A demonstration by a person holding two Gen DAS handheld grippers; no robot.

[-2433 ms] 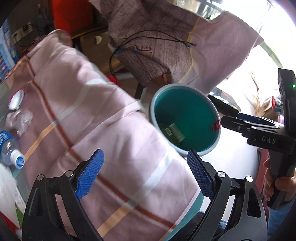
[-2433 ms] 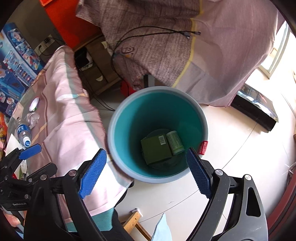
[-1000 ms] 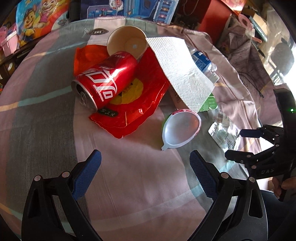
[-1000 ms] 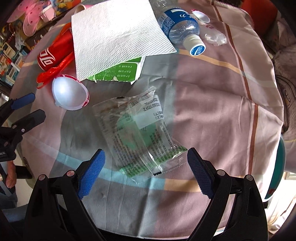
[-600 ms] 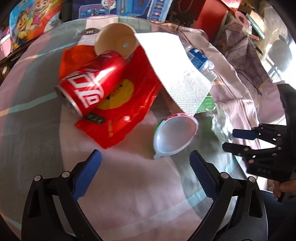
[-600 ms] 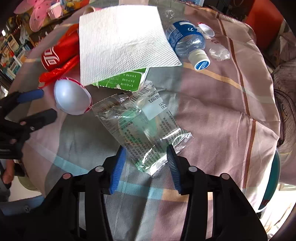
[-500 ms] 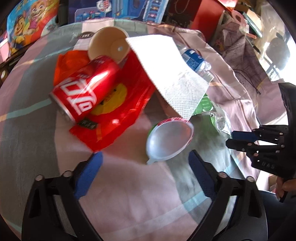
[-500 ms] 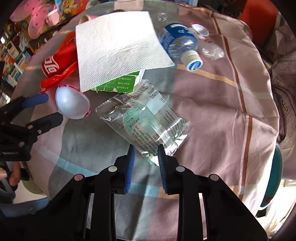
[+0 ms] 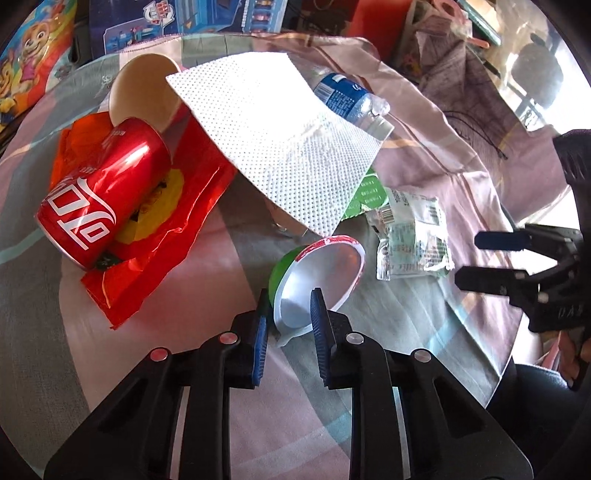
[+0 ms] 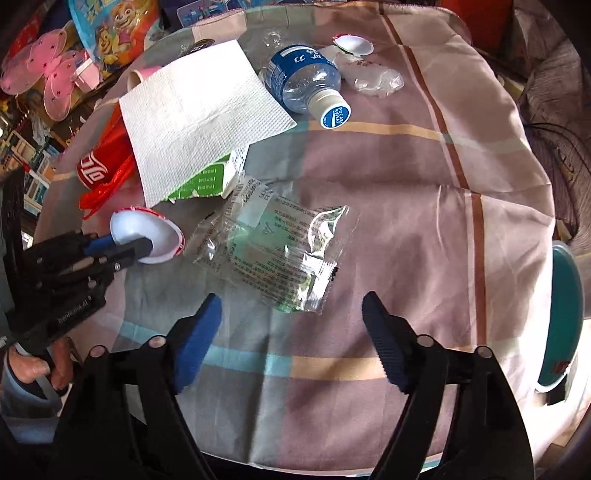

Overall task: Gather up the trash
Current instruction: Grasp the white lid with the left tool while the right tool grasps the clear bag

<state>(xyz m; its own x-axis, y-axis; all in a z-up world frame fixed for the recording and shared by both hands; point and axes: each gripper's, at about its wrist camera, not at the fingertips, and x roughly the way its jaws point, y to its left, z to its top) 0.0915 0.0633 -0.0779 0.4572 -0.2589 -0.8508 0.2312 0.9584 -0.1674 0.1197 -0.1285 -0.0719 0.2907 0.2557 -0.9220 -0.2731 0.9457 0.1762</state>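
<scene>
Closing since half a second ago, left hand-held gripper pinches the white cup's rim, while right hand-held gripper, reopened, stands spread above the clear wrapper.

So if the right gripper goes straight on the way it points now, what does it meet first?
Most likely the clear plastic wrapper on the tablecloth, just ahead of the open right gripper; depth is uncertain.

Round table under striped pink cloth (sunlit); toy boxes stacked behind, cluttered.
</scene>
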